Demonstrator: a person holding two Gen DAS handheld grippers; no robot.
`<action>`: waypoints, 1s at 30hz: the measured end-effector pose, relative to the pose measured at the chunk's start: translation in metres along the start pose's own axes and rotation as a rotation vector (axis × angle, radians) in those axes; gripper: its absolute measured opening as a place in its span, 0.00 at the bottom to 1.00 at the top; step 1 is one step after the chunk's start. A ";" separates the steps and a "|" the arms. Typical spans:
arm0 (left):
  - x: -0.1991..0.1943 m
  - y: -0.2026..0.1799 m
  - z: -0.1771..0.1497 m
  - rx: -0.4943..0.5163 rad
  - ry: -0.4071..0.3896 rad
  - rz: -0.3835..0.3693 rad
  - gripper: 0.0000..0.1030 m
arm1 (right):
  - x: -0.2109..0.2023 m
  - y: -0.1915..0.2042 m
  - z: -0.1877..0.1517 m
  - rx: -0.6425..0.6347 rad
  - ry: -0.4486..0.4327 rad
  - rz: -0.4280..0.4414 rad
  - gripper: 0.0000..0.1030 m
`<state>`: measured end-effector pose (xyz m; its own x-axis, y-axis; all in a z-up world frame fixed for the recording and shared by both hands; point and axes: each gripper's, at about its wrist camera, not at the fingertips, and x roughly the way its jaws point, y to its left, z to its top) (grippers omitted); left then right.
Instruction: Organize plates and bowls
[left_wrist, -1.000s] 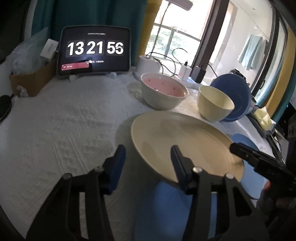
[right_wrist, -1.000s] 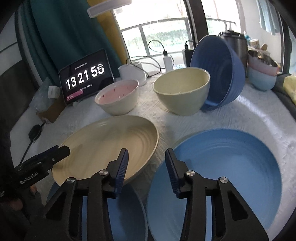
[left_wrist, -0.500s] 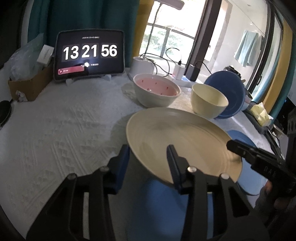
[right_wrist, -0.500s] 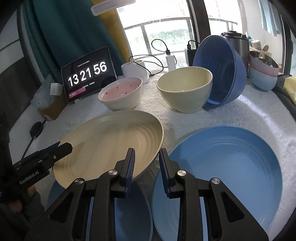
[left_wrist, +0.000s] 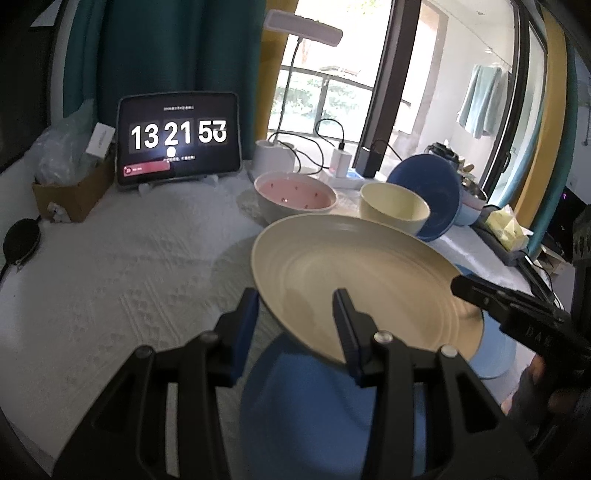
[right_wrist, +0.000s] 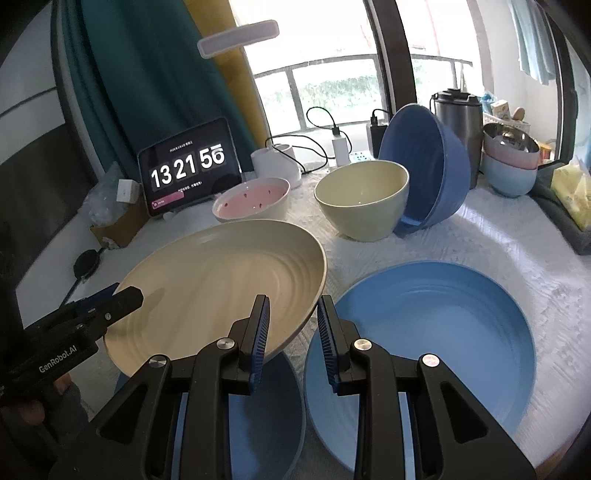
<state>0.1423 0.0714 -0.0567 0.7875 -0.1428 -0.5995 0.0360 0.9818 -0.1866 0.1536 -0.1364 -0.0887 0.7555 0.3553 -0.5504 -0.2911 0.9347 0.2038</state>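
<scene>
A wide cream plate (left_wrist: 351, 277) (right_wrist: 221, 280) hangs tilted above the white tablecloth, held at two opposite rims. My left gripper (left_wrist: 297, 314) is shut on its near-left rim, one finger under the plate and one on top. My right gripper (right_wrist: 293, 325) is shut on the opposite rim. Each gripper shows in the other's view: the left gripper (right_wrist: 125, 297) and the right gripper (left_wrist: 465, 288). Under the plate sits a blue dish (right_wrist: 258, 406) (left_wrist: 303, 406). Beside it on the right lies a large blue plate (right_wrist: 424, 332).
Behind stand a pink-lined bowl (right_wrist: 251, 199), a cream bowl (right_wrist: 362, 199) and a blue bowl (right_wrist: 424, 166) leaning on its side. Stacked bowls (right_wrist: 509, 162) and a steel pot (right_wrist: 458, 122) are at far right. A tablet clock (left_wrist: 177, 140), chargers and a cardboard box (left_wrist: 70, 192) line the back.
Both grippers closed onto the cream plate's rims. The plate has risen off the blue dish and tilted; both hands moved up with it.
</scene>
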 end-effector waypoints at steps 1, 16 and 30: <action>-0.002 -0.001 -0.001 0.001 -0.001 0.000 0.42 | -0.002 0.001 0.000 -0.001 -0.003 -0.001 0.28; -0.034 -0.016 -0.015 0.047 -0.025 0.012 0.42 | -0.037 0.004 -0.010 -0.009 -0.040 0.003 0.28; -0.045 -0.027 -0.043 0.073 0.030 0.036 0.42 | -0.054 0.003 -0.034 -0.008 -0.014 -0.001 0.28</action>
<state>0.0788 0.0459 -0.0582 0.7705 -0.1096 -0.6279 0.0532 0.9927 -0.1080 0.0920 -0.1534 -0.0857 0.7639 0.3542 -0.5394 -0.2947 0.9351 0.1967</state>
